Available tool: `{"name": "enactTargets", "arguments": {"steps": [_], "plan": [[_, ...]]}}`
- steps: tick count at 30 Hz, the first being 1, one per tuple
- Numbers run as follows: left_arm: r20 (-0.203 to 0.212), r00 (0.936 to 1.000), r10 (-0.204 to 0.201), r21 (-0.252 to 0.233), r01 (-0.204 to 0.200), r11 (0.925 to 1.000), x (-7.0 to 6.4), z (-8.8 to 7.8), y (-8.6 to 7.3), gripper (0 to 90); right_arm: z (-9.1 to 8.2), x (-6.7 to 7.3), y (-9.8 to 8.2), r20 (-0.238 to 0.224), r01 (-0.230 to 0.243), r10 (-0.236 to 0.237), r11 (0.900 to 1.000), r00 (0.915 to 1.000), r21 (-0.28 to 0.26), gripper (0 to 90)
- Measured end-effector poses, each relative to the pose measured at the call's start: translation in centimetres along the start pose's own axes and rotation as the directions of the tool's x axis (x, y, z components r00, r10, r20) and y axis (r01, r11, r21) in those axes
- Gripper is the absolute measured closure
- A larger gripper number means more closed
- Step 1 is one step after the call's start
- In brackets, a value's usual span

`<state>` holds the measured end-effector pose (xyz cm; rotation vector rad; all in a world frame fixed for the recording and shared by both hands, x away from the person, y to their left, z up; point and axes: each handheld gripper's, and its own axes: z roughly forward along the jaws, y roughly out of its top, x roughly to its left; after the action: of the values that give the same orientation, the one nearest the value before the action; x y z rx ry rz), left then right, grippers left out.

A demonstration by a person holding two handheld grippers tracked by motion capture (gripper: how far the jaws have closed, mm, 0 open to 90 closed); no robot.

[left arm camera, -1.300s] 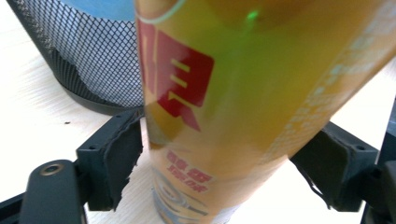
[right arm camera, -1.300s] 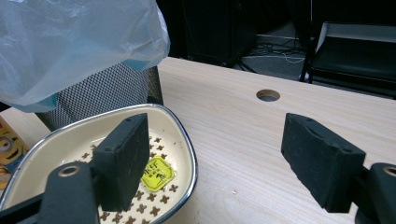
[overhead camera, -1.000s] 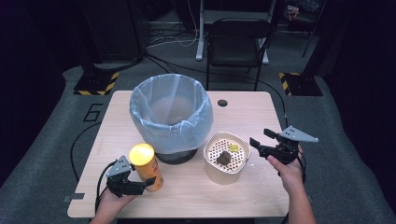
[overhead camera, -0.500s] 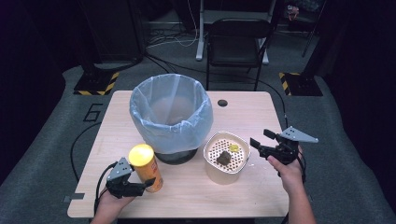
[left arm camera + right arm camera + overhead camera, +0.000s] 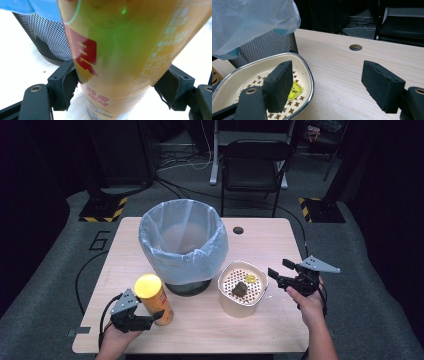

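An orange chip can (image 5: 155, 301) with a yellow lid stands upright at the table's front left. My left gripper (image 5: 156, 318) holds it low down. Its jaws have just been closing, and both pads now press the can (image 5: 117, 50) from either side in the left gripper view. To the right sits a cream bowl (image 5: 240, 309) with a perforated insert, a brown lump (image 5: 239, 289) and a yellow scrap (image 5: 250, 278) in it. My right gripper (image 5: 279, 268) hovers open just right of the bowl (image 5: 310, 75), with nothing between its pads.
A black mesh bin (image 5: 182, 240) lined with a pale blue bag stands mid-table, close behind the can and the bowl. A cable hole (image 5: 238, 230) lies in the tabletop beyond it. A dark chair (image 5: 255, 165) stands past the far edge.
The left jaws have drawn in against the can. Both hands and the can stay where they were.
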<state>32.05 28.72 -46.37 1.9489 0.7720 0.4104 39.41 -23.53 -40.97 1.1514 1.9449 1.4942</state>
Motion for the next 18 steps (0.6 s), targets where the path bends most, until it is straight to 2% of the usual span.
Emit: {"name": "enactTargets", "arguments": {"steps": [1, 2, 5, 7, 10, 13, 14, 15, 18], "plan": [[0.0, 1.0, 0.008, 0.001, -0.008, 1.0, 0.1, -0.1, 0.1, 23.9, 0.0, 0.0, 0.0, 0.001, 0.004, -0.004, 1.0, 1.0, 0.001, 24.9], [-0.009, 0.9999, -0.008, -0.015, 0.008, 0.9998, 0.0, -0.1, 0.1, 24.0, 0.0, 0.0, 0.0, 0.002, 0.004, -0.004, 1.0, 1.0, 0.001, 24.9], [-0.001, 0.9999, -0.013, -0.01, 0.013, 0.9999, 0.2, -0.7, 0.4, 23.9, -0.1, 0.0, 0.0, 0.001, 0.004, -0.004, 1.0, 1.0, -0.003, 25.0], [0.003, 0.9995, -0.032, -0.01, 0.032, 0.9994, 0.3, -0.9, 0.5, 24.0, -0.1, 0.0, 0.1, 0.001, 0.004, -0.004, 1.0, 1.0, -0.005, 25.0], [-0.005, 0.999, -0.043, -0.014, 0.043, 0.999, 0.4, -1.4, 0.8, 23.9, -0.3, 0.1, 0.1, 0.005, 0.0, 0.0, 1.0, 1.0, -0.005, 25.0], [-0.001, 0.9991, -0.042, -0.008, 0.042, 0.9991, 0.5, -1.8, 1.1, 24.0, -0.4, 0.0, 0.1, 0.006, 0.0, 0.0, 1.0, 1.0, -0.007, 25.0], [0.003, 0.9984, -0.057, -0.002, 0.057, 0.9984, 0.5, -2.1, 1.4, 23.9, -0.4, 0.0, 0.1, 0.008, 0.0, 0.0, 1.0, 1.0, -0.006, 25.1], [0.007, 0.999, -0.043, 0.011, 0.043, 0.999, 0.7, -2.3, 1.6, 24.0, -0.3, 0.0, 0.1, 0.009, 0.003, -0.003, 1.0, 1.0, -0.011, 25.2], [0.01, 0.9979, -0.064, 0.016, 0.064, 0.9978, 0.8, -2.7, 2.3, 24.0, -0.4, -0.1, 0.0, 0.016, -0.003, 0.003, 1.0, 0.9999, 0.0, 25.3]]}}
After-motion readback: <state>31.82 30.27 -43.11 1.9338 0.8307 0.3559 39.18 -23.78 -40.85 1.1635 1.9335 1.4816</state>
